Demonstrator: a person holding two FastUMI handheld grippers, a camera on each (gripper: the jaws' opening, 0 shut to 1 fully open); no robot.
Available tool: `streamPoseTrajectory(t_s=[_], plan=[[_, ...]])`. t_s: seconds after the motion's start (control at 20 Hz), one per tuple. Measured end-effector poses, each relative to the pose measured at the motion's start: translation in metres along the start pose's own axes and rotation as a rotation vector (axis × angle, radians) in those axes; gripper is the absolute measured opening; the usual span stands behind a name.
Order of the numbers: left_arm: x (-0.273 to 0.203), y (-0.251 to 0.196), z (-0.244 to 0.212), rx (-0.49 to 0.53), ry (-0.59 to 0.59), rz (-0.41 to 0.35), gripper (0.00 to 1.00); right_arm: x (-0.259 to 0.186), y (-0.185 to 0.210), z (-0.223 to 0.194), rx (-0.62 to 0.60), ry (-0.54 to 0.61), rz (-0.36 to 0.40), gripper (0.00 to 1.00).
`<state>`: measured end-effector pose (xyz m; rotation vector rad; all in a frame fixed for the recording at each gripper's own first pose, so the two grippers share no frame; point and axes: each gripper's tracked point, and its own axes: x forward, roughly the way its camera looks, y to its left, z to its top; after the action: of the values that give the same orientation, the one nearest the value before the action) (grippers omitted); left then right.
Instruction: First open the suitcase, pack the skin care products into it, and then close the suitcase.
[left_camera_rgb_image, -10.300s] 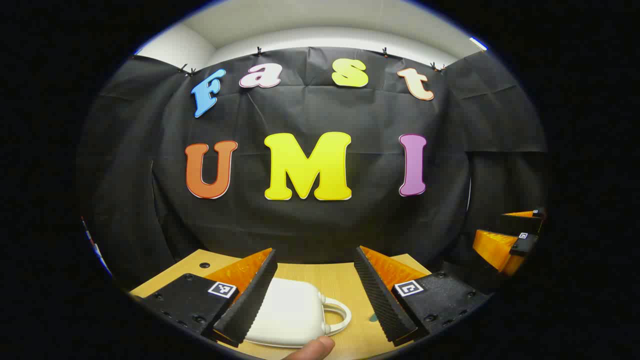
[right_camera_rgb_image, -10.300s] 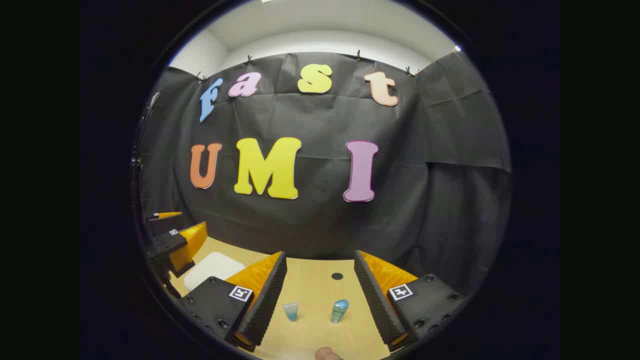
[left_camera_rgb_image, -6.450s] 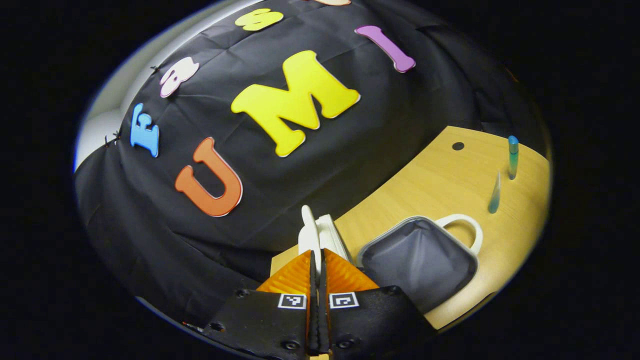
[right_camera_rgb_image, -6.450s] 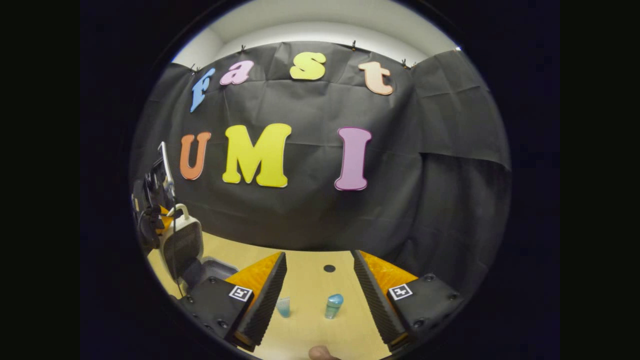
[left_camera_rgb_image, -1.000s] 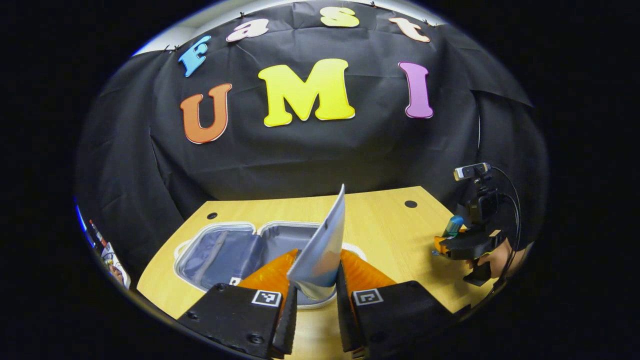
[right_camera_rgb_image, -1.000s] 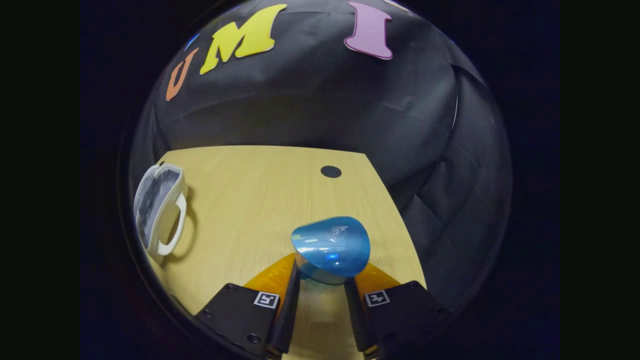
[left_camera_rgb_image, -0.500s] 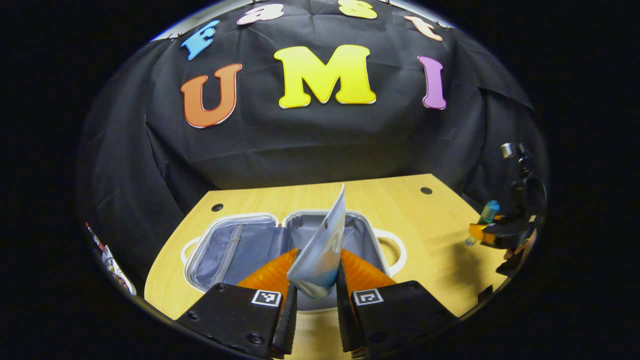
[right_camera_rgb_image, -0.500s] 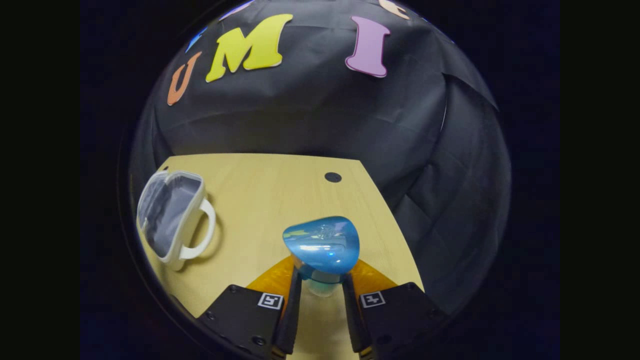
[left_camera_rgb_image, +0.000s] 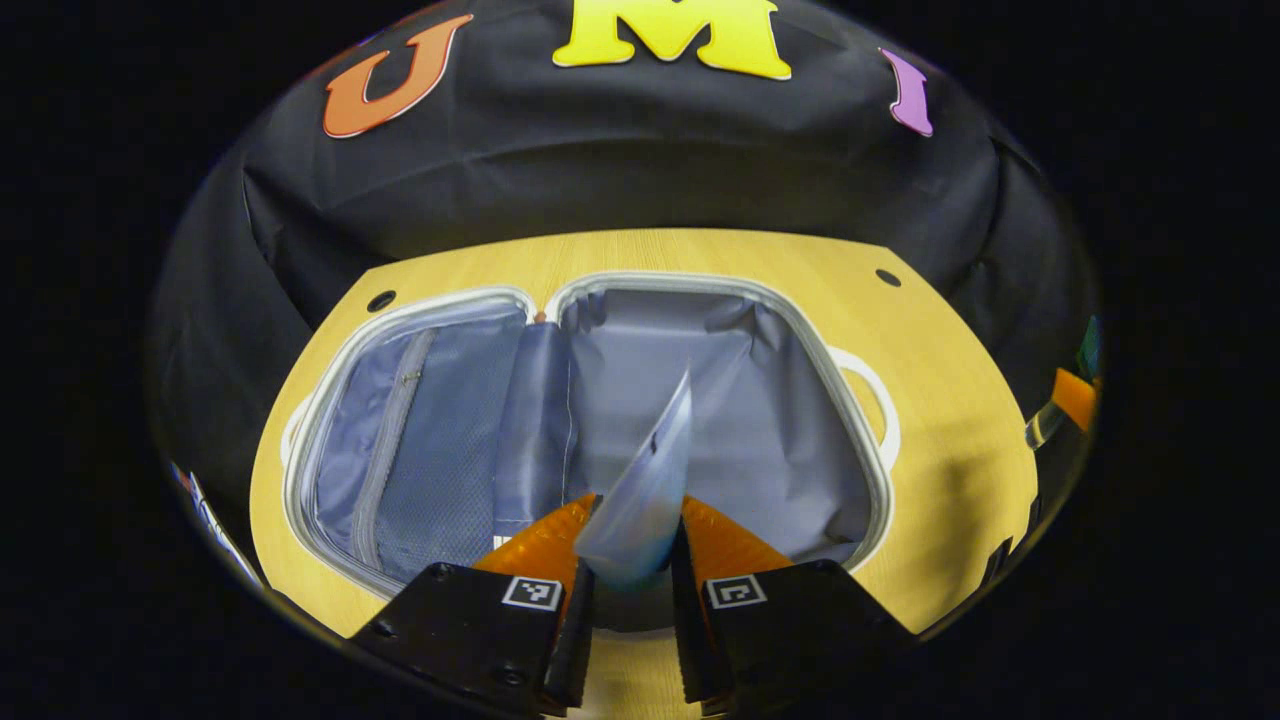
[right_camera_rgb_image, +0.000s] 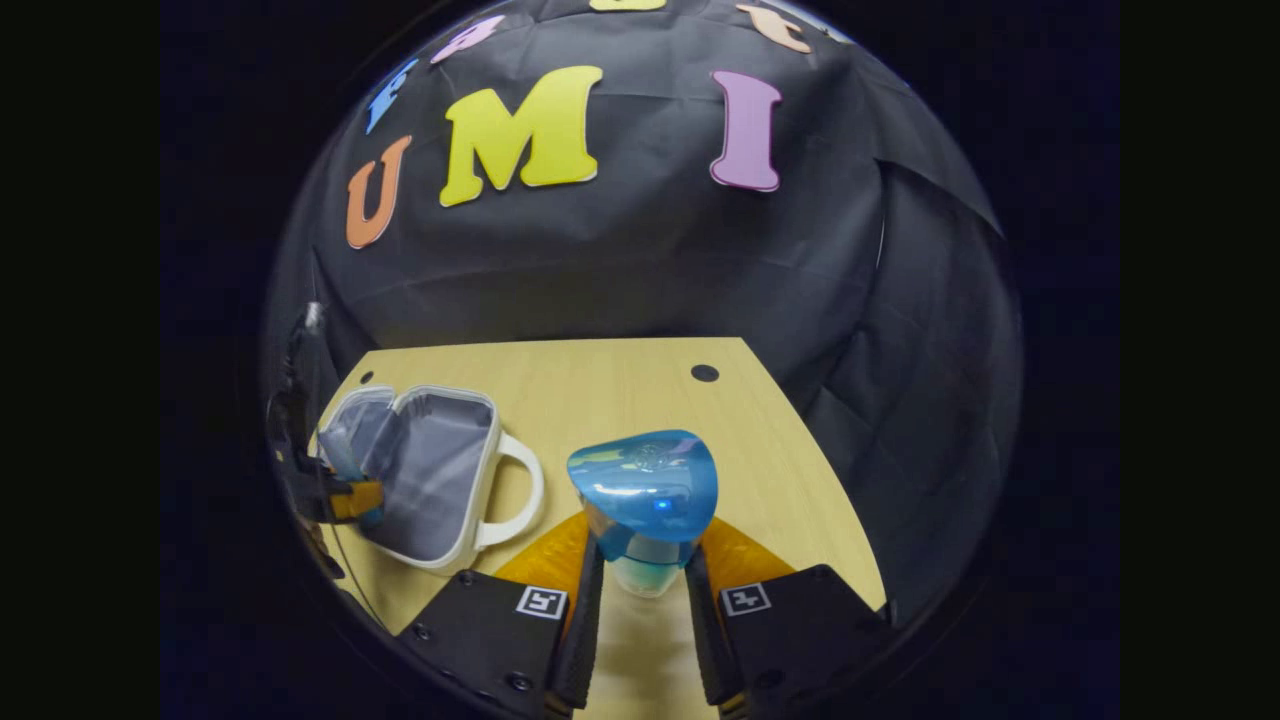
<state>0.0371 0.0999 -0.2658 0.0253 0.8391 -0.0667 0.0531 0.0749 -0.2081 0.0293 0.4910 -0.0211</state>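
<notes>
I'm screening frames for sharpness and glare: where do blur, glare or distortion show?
Left gripper view: the tube near the lens is soft; fisheye bows the table edge. Right gripper view: the blue bottle carries small glare spots; the suitcase looks sharp.

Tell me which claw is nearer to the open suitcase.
Left. The left claw holds the tube right over the open suitcase. The right claw, gripping the blue-capped bottle, is off to the side of the suitcase's handle.
</notes>
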Motion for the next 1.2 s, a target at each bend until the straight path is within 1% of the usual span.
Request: streamPoseTrajectory(t_s=[0.2,0.35,0.4,0.5,0.65,0.85,0.95,1.0,1.05,1.2], plan=[[0.02,-0.003,-0.017,-0.025,0.089,-0.014,0.38,-0.007,0.013,0.003,-0.01,0.01,0.007,0.39],[0.031,-0.009,-0.022,-0.023,0.137,-0.025,0.4,-0.007,0.021,0.005,-0.016,0.016,0.011,0.39],[0.035,-0.01,-0.025,-0.023,0.159,-0.025,0.4,-0.007,0.022,0.007,-0.023,0.012,0.003,0.39],[0.04,-0.01,-0.02,-0.023,0.162,-0.018,0.4,-0.005,0.02,0.011,-0.032,-0.001,-0.024,0.39],[0.046,-0.013,-0.027,-0.038,0.222,-0.026,0.41,-0.003,0.027,0.013,-0.03,0.009,-0.011,0.39],[0.049,-0.015,-0.024,-0.038,0.223,-0.031,0.4,0.001,0.036,0.018,-0.045,0.012,0.004,0.39],[0.046,-0.02,-0.021,-0.051,0.211,-0.059,0.41,0.004,0.045,0.022,-0.052,0.014,0.021,0.39],[0.044,-0.023,-0.018,-0.062,0.197,-0.072,0.56,0.007,0.049,0.025,-0.058,0.011,0.031,0.39],[0.041,-0.024,-0.016,-0.07,0.187,-0.076,0.51,0.009,0.055,0.029,-0.067,0.003,0.038,0.39],[0.021,-0.031,-0.009,-0.106,0.145,-0.108,0.87,0.02,0.073,0.041,-0.088,-0.017,0.056,0.39]])
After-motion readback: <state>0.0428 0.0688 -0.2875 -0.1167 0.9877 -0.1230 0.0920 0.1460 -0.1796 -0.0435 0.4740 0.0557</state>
